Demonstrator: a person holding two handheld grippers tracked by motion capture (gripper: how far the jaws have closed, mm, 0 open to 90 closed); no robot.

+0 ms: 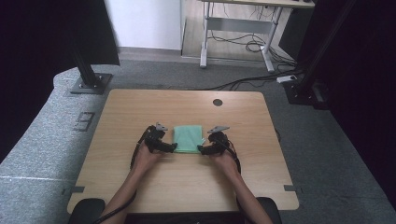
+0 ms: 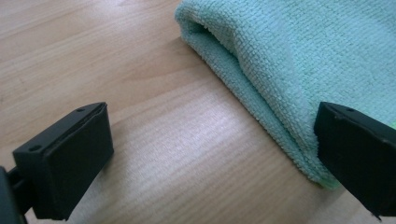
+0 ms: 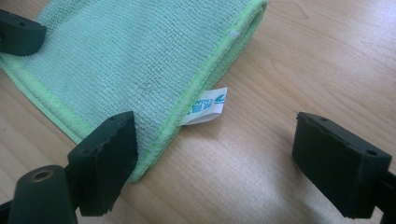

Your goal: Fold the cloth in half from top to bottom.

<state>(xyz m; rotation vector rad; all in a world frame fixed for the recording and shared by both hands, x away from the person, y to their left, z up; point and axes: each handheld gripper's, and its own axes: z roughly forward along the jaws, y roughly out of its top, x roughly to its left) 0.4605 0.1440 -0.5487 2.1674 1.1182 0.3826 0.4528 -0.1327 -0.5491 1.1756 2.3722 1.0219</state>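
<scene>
My two grippers sit on either side of the folded mint-green microfibre cloth (image 1: 188,138), which lies flat near the middle of the light wood-grain table (image 1: 140,107), a bit toward my side. My left gripper (image 1: 171,147) is at the cloth's near-left corner, w/ jaws wide apart: in the left gripper view one black pad hangs over bare wood, the other sits over the cloth's (image 2: 299,56) rolled, folded edge, nothing pinched between them. My right gripper (image 1: 201,149) is at the near-right corner, jaws also spread wide; in the right gripper view one pad overlaps the cloth's (image 3: 140,56) lime-stitched hem, the other is over bare table well to the side. Can't tell whether either pad actually touches the fabric. A small white care label w/ green print (image 3: 208,106) sticks out from under the hem, approx. between my right jaws, lying on the wood. At the top left of that view a bit of my other gripper's black jaw shows at the cloth's far corner. Both hands come in low from the table's near edge, tips angled in toward the cloth. A dark round grommet hole (image 1: 217,102) sits near the table's far edge, well apart from the cloth.
</scene>
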